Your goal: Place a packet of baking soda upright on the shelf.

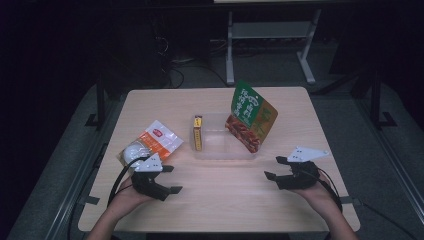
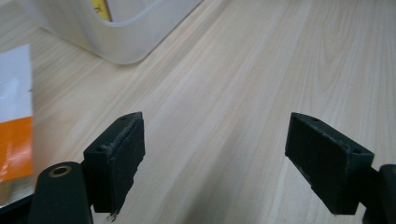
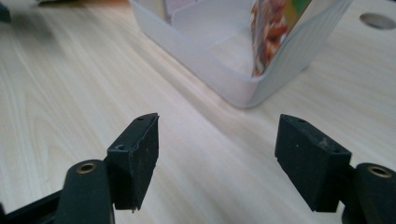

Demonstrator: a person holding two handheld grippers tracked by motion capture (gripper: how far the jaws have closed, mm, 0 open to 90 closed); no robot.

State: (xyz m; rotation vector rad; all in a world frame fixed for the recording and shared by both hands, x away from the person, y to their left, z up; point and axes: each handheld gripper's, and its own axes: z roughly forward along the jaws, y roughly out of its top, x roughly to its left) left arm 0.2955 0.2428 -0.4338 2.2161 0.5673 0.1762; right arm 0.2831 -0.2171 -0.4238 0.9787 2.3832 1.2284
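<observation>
A clear plastic bin (image 1: 225,150) stands mid-table. A yellow box (image 1: 198,132) leans upright at its left end, and a green and orange snack bag (image 1: 252,117) stands at its right end. An orange and white pouch (image 1: 152,142) lies flat on the table left of the bin. My left gripper (image 1: 171,179) rests low near the front left, open, nothing between its pads (image 2: 126,158). My right gripper (image 1: 276,167) sits at the front right, open and empty, its jaws pointing toward the bin's corner (image 3: 243,88), where the snack bag (image 3: 273,28) shows through the wall.
The wooden table (image 1: 225,200) has bare surface between the two grippers and in front of the bin. A round hole (image 3: 377,20) shows in the tabletop beyond the bin. Dark floor and a metal stand (image 1: 270,45) lie behind the table.
</observation>
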